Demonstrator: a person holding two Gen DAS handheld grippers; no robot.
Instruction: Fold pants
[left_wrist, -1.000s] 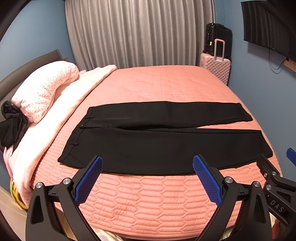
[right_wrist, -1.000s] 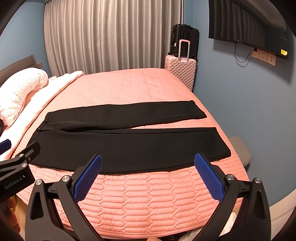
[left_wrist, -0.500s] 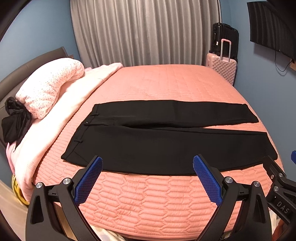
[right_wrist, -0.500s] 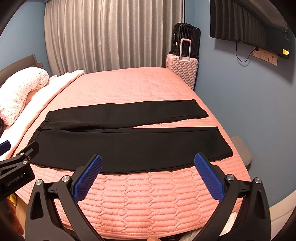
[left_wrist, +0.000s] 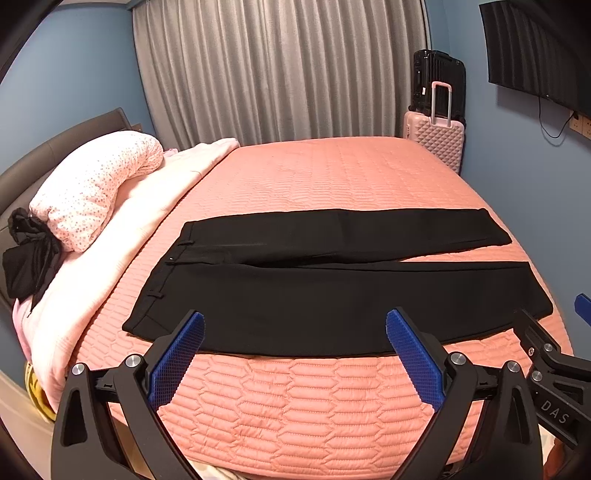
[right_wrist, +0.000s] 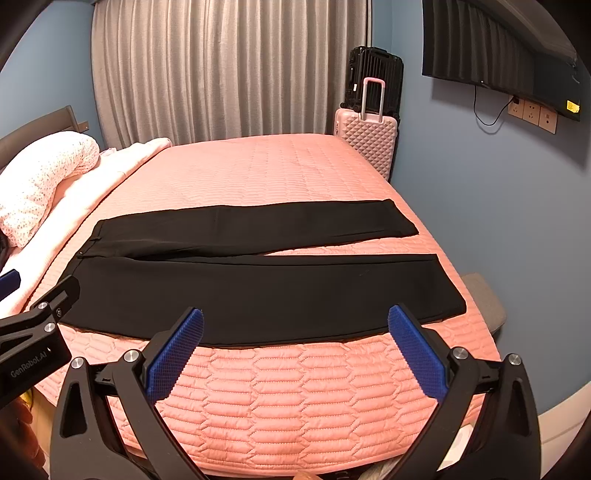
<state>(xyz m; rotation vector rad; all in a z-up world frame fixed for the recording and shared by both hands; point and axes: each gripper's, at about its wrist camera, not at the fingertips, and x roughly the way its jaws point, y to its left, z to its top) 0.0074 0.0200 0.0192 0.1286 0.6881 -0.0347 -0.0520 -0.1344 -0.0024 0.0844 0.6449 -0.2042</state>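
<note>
Two grippers hover at the near edge of the bed (left_wrist: 332, 177), both spread wide with nothing between their blue fingers (left_wrist: 177, 354). At far left, a dark bundle of cloth (left_wrist: 26, 258) sits against the headboard, its shape hard to make out, beside a speckled pillow (left_wrist: 96, 192) on a pale pink blanket (left_wrist: 122, 236). The left gripper (left_wrist: 295, 354) hangs just short of the pants (left_wrist: 332, 295), over bare quilt. The black pants lie flat across the bed, waistband to the left, legs running right and splitting apart toward the hems. Open quilt stretches behind them up to the curtain (left_wrist: 280, 70). The right gripper (right_wrist: 295, 350) is likewise near the pants' front edge; the near hem ends close to the bed's right edge. A pink suitcase (right_wrist: 365, 140) partly hides a black suitcase (right_wrist: 373, 74) behind it. A wall screen (right_wrist: 498, 48) is cut off at right
</note>
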